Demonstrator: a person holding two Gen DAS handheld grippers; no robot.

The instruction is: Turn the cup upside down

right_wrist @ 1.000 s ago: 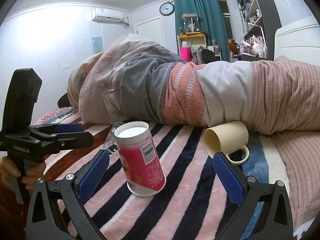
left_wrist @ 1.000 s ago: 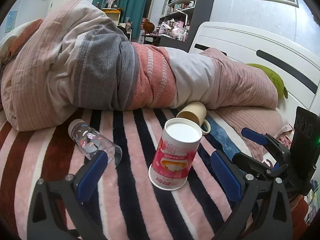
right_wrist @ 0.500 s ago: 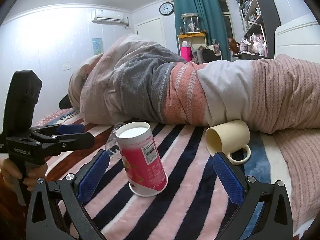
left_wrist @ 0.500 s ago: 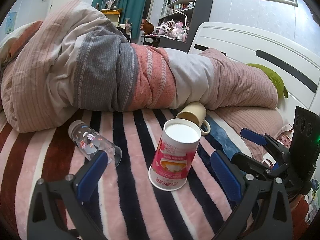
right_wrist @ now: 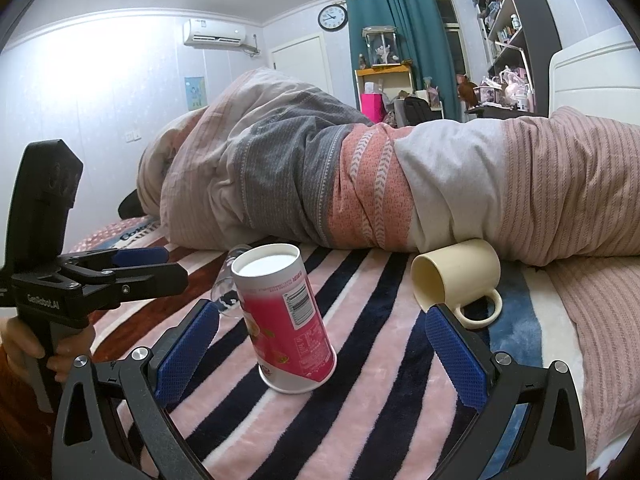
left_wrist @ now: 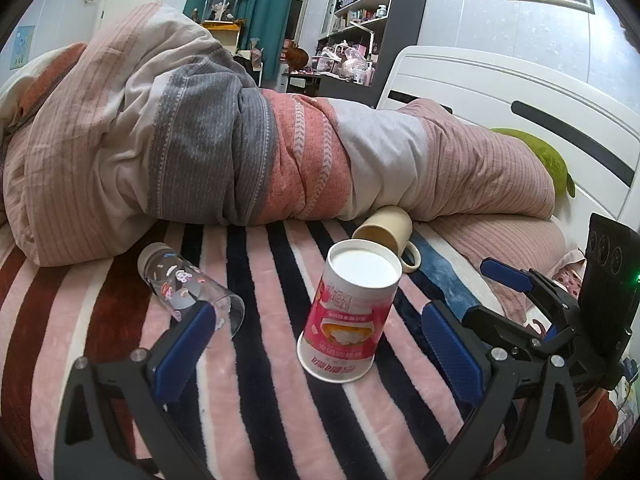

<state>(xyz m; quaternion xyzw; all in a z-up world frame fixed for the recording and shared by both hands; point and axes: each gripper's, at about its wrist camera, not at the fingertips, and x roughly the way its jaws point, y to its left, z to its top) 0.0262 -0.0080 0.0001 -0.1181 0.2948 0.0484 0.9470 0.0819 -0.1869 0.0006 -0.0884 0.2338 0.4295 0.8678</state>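
Observation:
A pink and white paper cup (left_wrist: 349, 309) stands upside down on the striped blanket (left_wrist: 260, 380), its white base up; it also shows in the right wrist view (right_wrist: 285, 316). My left gripper (left_wrist: 318, 354) is open and empty, its jaws apart on either side of the cup and nearer the camera. My right gripper (right_wrist: 322, 346) is open and empty, just short of the cup. In the left wrist view the right gripper (left_wrist: 516, 292) shows at the right. In the right wrist view the left gripper (right_wrist: 136, 266) shows at the left.
A cream mug (left_wrist: 387, 229) lies on its side against the rolled duvet (left_wrist: 240, 152); it shows too in the right wrist view (right_wrist: 460, 276). A clear printed glass (left_wrist: 188, 288) lies on its side left of the cup. A white headboard (left_wrist: 500, 92) stands at the right.
Both views have shifted slightly; the left gripper has edged a little closer to the cup. The cup, the mug and the glass have not moved.

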